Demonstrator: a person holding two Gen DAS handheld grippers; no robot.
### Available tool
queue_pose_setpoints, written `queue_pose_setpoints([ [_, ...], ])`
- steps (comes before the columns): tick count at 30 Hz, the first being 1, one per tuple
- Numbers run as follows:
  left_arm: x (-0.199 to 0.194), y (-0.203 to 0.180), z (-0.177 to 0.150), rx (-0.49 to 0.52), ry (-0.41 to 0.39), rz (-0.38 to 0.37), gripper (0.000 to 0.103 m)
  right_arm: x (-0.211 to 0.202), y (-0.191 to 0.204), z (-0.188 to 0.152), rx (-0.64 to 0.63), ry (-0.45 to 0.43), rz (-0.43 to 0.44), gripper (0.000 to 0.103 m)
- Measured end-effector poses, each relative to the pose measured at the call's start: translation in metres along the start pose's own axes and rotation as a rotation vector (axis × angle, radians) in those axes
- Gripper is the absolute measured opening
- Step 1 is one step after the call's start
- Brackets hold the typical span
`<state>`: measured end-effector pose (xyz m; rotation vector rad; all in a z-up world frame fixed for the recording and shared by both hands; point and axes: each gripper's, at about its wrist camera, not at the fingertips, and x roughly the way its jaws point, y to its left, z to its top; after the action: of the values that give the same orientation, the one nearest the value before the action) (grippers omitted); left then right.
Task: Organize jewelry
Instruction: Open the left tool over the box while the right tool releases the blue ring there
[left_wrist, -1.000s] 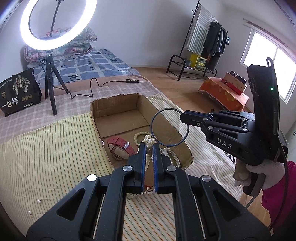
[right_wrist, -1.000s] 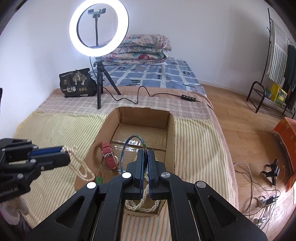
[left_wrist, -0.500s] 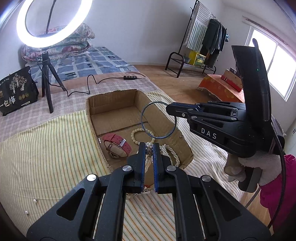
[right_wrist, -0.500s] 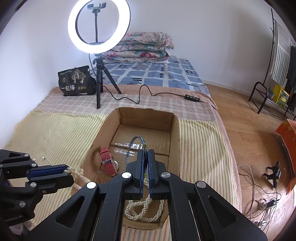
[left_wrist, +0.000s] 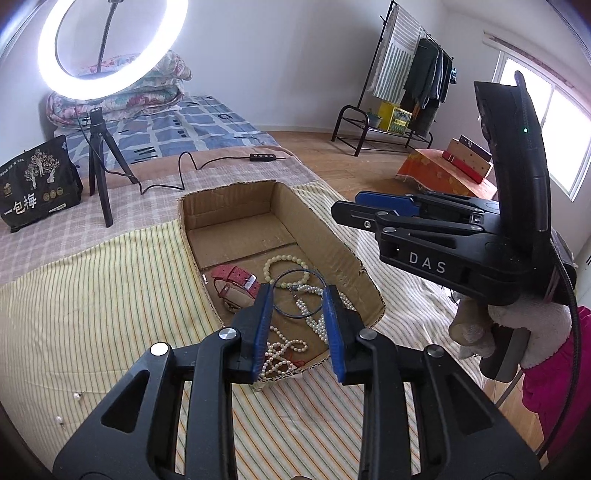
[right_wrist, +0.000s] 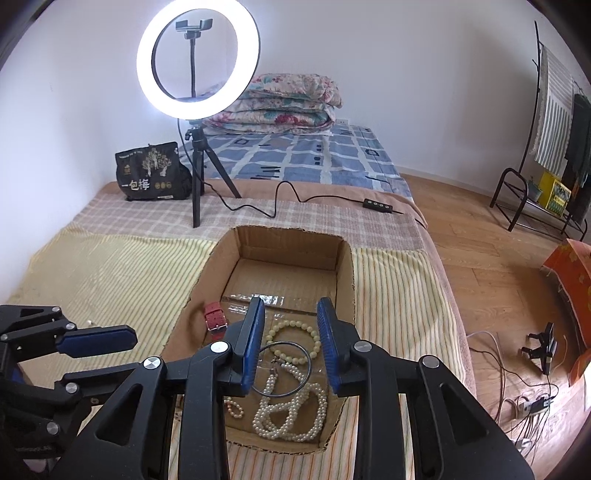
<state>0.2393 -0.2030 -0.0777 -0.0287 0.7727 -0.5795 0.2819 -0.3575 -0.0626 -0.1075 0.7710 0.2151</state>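
Note:
An open cardboard box (left_wrist: 325, 229) (right_wrist: 345, 266) sits on the striped cloth. Inside lie a thin dark bangle (left_wrist: 277, 308) (right_wrist: 307, 360), a white pearl necklace (left_wrist: 314, 325) (right_wrist: 291, 417), a pale bead bracelet (left_wrist: 284, 260) (right_wrist: 293, 325) and a red-strapped watch (left_wrist: 236, 278) (right_wrist: 214, 317). My left gripper (left_wrist: 298, 321) is open and empty above the box's near end. My right gripper (right_wrist: 291, 341) is open and empty above the jewelry; it also shows in the left wrist view (left_wrist: 373, 206).
A ring light on a tripod (right_wrist: 197, 110) and a black bag (right_wrist: 147, 173) stand beyond the box, with a cable and switch (right_wrist: 378, 206). Small loose pearls (left_wrist: 75, 397) lie on the cloth at left. Wooden floor lies right of the bed.
Both grippers have opened. The right gripper let go of the bangle and the left let go of the pearl necklace; both now lie in the box.

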Motion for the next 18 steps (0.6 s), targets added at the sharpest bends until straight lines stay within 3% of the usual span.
queue_pose_setpoints([
  [10, -0.036, 0.010, -0.005, -0.002, -0.036, 0.033, 0.027, -0.030, 0.006, 0.004, 0.023, -0.049, -0.006, 0.028],
  [13, -0.051, 0.016, -0.008, -0.010, -0.051, 0.046, 0.027, -0.042, 0.010, 0.004, 0.025, -0.072, -0.005, 0.040],
  [18, -0.076, 0.029, -0.015, -0.020, -0.073, 0.080, 0.027, -0.060, 0.024, 0.003, 0.028, -0.102, 0.020, 0.044],
])
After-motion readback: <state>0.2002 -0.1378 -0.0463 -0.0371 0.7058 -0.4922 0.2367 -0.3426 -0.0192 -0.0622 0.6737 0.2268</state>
